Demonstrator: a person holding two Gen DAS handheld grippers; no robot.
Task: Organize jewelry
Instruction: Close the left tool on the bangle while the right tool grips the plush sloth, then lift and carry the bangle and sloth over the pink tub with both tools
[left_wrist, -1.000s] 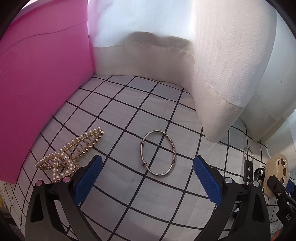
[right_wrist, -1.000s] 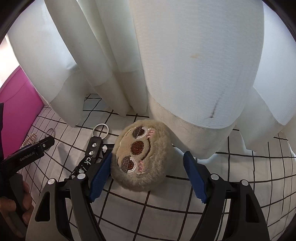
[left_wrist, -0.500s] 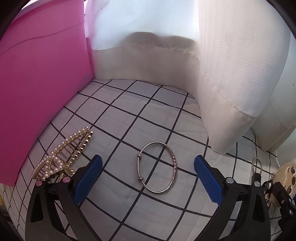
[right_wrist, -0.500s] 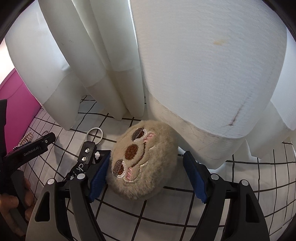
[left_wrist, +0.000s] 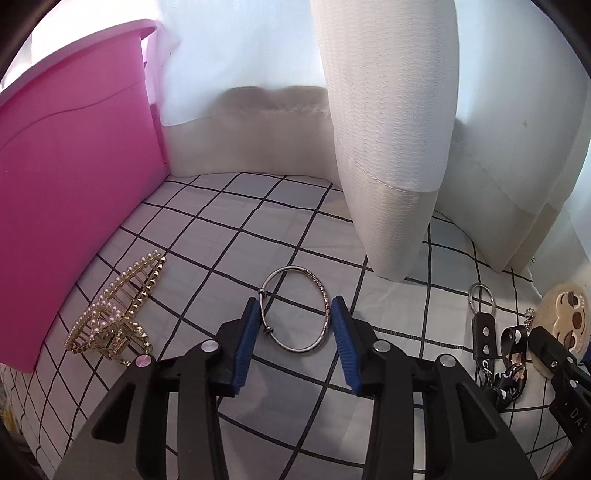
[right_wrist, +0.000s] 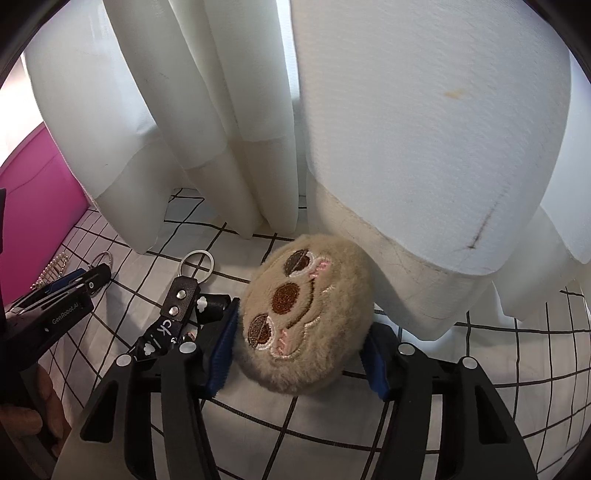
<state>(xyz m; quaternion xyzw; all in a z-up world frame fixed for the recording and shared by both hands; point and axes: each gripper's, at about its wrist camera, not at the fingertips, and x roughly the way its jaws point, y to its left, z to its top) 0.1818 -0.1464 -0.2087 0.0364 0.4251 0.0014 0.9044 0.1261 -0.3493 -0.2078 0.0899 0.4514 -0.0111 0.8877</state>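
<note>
In my left view: bangle (left_wrist: 293, 309) centre on the cloth (left_wrist: 229, 236), hair clip (left_wrist: 116, 314) lower left beside the box (left_wrist: 70, 192), keychain (left_wrist: 484, 332) lower right, curtain (left_wrist: 388, 129) behind.

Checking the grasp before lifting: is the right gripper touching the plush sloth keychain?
Touching. In the right wrist view, both blue pads of the right gripper press into the fur of the plush sloth keychain, with no gap on either side.

white curtains (left_wrist: 388, 147) hang onto a black-gridded white cloth (left_wrist: 229, 236), beside a pink bin (left_wrist: 70, 177).
</note>
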